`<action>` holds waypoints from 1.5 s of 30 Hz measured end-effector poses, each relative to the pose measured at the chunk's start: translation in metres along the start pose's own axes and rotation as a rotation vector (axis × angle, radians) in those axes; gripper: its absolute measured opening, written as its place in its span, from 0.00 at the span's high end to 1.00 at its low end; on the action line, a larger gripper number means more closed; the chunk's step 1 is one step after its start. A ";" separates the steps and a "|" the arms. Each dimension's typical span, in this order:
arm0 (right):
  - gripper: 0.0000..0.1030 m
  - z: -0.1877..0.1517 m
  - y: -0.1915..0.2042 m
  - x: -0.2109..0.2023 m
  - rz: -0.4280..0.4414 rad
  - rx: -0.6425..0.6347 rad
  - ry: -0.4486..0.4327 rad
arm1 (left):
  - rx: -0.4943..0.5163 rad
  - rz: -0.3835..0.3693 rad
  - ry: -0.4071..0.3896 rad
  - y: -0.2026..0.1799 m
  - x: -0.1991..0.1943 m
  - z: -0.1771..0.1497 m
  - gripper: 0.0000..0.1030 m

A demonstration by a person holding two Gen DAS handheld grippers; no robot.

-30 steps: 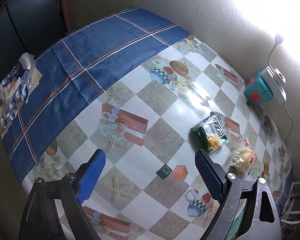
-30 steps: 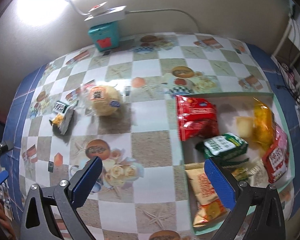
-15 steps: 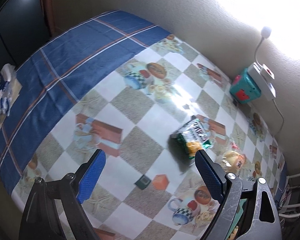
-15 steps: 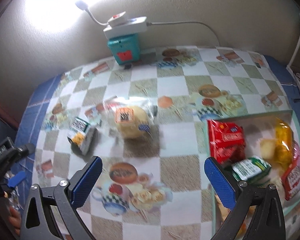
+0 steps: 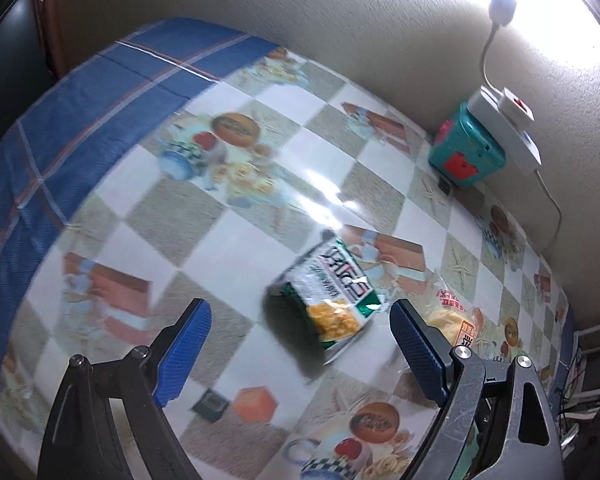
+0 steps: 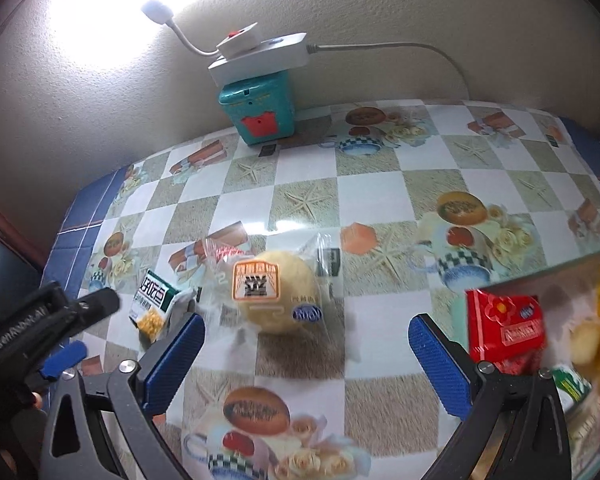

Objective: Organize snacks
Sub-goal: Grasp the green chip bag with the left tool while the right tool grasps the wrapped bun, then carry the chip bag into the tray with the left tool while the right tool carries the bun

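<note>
Right wrist view alone shows the snack box (image 6: 532, 280); both grippers gape empty.

A small lamp (image 6: 156, 11) is glaring brightly against the textured beige wall (image 6: 380, 0), while a checkered tablecloth (image 6: 308, 176) with blue borders is covering the table.

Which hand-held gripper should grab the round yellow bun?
Probably the right hand-held gripper: the bun lies centred just ahead of its open jaws, with the snack box beside it. The left hand-held gripper faces the green packet instead.
</note>
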State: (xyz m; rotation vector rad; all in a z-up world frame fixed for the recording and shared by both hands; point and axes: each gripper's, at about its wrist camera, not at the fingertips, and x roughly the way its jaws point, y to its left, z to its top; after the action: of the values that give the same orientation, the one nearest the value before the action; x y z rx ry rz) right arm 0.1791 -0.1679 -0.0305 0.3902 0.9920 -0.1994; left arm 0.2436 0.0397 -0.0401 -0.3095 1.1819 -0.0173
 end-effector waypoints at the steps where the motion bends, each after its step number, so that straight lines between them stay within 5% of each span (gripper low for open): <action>1: 0.00 0.001 0.001 0.003 0.003 -0.004 -0.004 | -0.003 -0.005 0.002 -0.001 0.005 0.000 0.12; 25: 0.00 0.007 0.016 0.061 0.041 -0.043 0.036 | -0.002 -0.007 -0.019 -0.015 0.052 0.006 0.12; 32: 0.26 0.005 0.018 0.061 0.059 -0.054 0.034 | 0.021 0.005 -0.025 -0.020 0.051 0.003 0.27; 45: 0.33 0.004 0.020 0.052 0.057 -0.071 0.033 | 0.012 -0.015 -0.019 -0.019 0.046 0.000 0.33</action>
State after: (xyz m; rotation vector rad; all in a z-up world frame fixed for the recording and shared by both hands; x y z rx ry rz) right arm 0.2169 -0.1513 -0.0673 0.3572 1.0164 -0.1058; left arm 0.2643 0.0138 -0.0770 -0.3070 1.1603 -0.0346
